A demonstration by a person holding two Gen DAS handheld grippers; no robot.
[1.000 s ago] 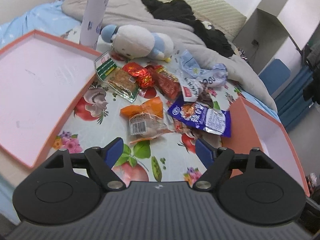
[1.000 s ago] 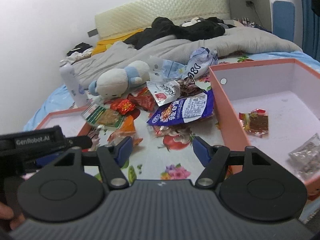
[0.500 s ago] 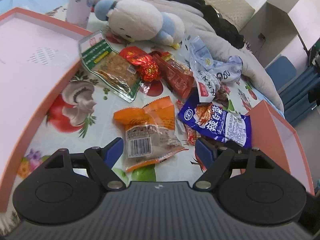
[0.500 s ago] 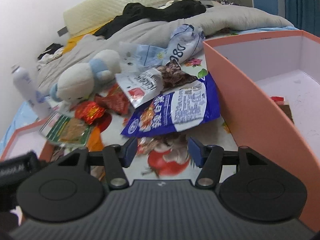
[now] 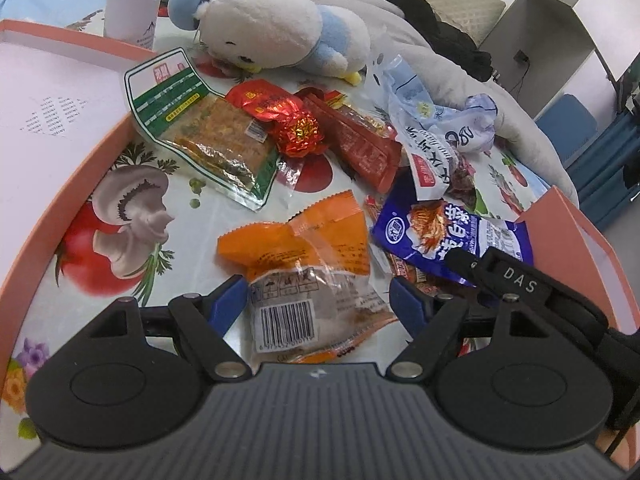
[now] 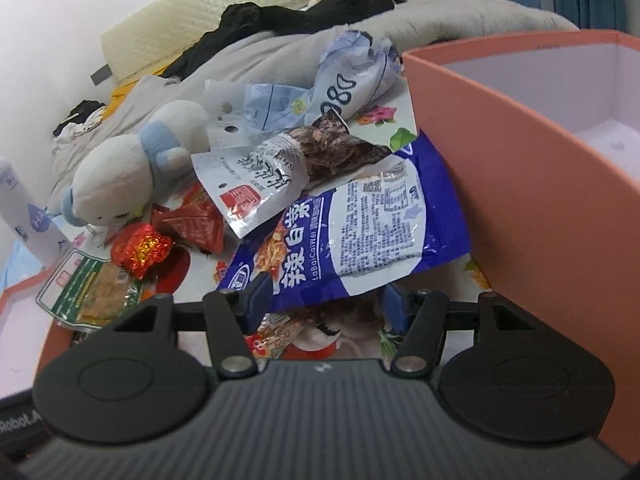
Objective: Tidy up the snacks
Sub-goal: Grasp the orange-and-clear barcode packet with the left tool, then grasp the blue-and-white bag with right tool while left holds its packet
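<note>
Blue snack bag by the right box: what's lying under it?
Under the blue snack bag a red-printed packet pokes out at its near edge, on the tablecloth. The rest of that packet is covered.

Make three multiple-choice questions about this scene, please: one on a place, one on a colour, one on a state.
1. What lies between the left gripper's fingers?
A. the plush toy
B. the orange packet
C. the bottle

2. What colour is the packet leaning on the box?
A. blue
B. yellow
C. black

3. How do the left gripper's jaws stand?
A. shut on the green packet
B. open
C. shut on the red candy

Answers:
1 B: the orange packet reaches between the blue fingers.
2 A: the blue packet leans on the box wall, and the right gripper is under its edge.
3 B: gaps show between both pads and the orange packet.
</note>
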